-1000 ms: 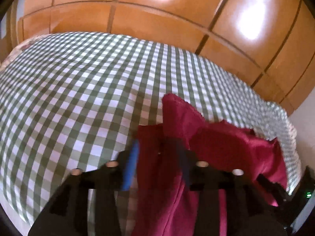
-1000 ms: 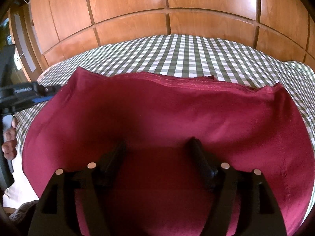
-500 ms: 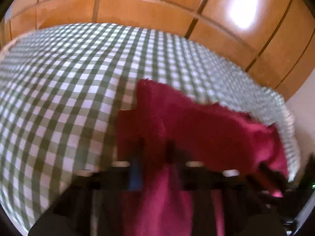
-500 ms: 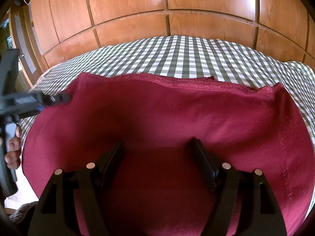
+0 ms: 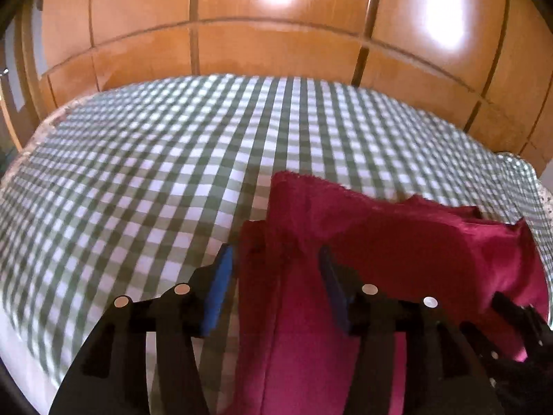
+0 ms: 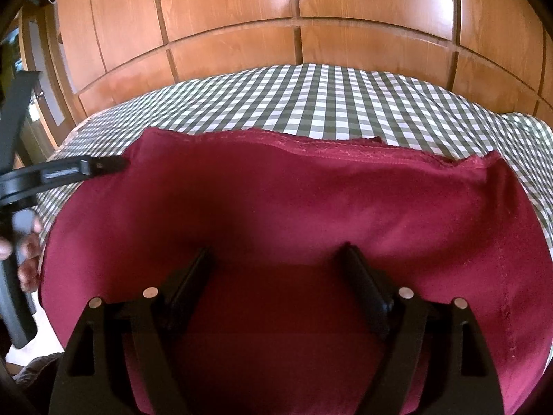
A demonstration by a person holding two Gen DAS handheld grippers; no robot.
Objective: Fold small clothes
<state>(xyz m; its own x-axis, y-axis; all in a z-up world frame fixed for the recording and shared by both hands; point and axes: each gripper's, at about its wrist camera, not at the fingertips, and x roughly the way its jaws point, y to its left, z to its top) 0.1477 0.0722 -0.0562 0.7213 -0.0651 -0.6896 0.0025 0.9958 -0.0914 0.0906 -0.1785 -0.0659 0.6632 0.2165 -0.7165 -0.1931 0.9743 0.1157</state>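
- Folding a maroon cloth [image 6: 311,214] on the checked bedspread [image 6: 345,103]: it lies at the near edge of the bed, filling the right wrist view from 9 to 3 o'clock, hemmed far edge [image 6: 328,147] towards 12, with a second layer peeking out behind it.
- Left gripper [image 5: 273,259] has its jaws spread, a bunched strip of the cloth running between them; the blue pad [image 5: 217,283] at 9 o'clock stands just clear of the fabric, and whether the other pad touches I cannot tell. In the right wrist view its tip [image 6: 103,166] sits at the cloth's far left corner, at 10 o'clock.
- Right gripper [image 6: 276,263] is spread too, low over the middle of the cloth; contact with the fabric cannot be judged.
- My reading: neither tool pinches anything, so this looks like the moment between laying one fold and taking the next hold.
- To do it well: close each gripper on a whole edge, catching every layer, not just the top one.
- Pick matching corners at 9 and 3 o'clock, so the fold line runs straight.
- Lift only enough to clear the bedspread; the cloth looks limp and will sag and skew if raised high.
- Lay hem on hem, then open and draw straight back, lest the pads drag the fold askew.
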